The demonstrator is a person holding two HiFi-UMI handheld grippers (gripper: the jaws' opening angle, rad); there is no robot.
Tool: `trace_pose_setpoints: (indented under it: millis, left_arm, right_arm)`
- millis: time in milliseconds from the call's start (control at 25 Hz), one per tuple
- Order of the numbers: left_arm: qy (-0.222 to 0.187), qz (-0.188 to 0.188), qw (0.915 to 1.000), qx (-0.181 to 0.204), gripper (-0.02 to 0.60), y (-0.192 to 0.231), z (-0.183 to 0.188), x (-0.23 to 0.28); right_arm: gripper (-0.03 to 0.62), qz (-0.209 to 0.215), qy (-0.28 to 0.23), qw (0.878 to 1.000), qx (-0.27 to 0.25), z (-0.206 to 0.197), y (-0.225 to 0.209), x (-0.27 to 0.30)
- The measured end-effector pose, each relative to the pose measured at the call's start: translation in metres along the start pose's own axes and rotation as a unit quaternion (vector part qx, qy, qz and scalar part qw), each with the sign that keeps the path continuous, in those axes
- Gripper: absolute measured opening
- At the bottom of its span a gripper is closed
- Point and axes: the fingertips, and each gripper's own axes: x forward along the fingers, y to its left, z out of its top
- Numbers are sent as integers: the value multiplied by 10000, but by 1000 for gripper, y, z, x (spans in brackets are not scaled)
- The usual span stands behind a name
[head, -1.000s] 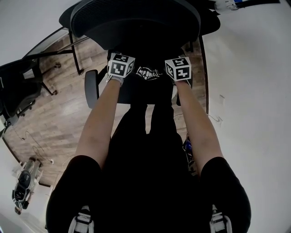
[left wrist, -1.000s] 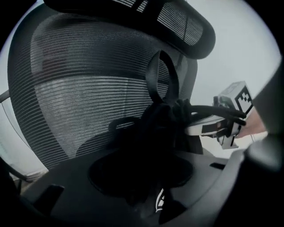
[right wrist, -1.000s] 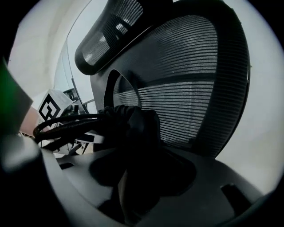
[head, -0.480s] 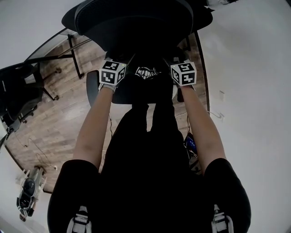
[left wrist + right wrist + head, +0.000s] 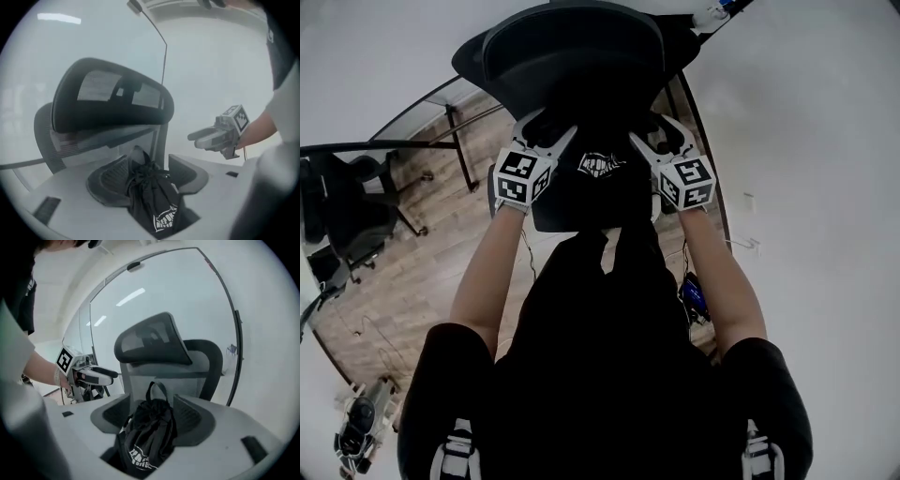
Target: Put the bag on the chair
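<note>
The soft black bag (image 5: 605,171) is seen slumped on the seat of the chair (image 5: 572,56), against its backrest. The left claw (image 5: 549,131) and right claw (image 5: 659,136), just opened, are spread and empty above the chair seat. Light, limp cloth is judged; the bag's top loop suits gripping.

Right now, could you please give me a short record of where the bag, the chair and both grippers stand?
item: black drawstring bag with white print, resting on the chair
support: black office chair, its back rising behind the bag
left: left gripper open, jaws have just been opening, pads pressing on nothing, left of the bag
right: right gripper open, jaws have just been opening, pads pressing on nothing, right of the bag
status: bag appears placed and released
</note>
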Motion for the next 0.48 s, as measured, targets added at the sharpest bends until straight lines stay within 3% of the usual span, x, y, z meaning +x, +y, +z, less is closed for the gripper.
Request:
trace_pose_setpoints:
  millis: [160,480]
  left_arm:
    - [-375,-209,9986,301,250,-28,41,-38]
    - [-1165,-589,9907,383,249,-96,115,-116]
  right_arm:
    - [275,124,-452,9987,-197,46,35,-34]
    - [250,547,-1228,9897,-495,114,100,-113]
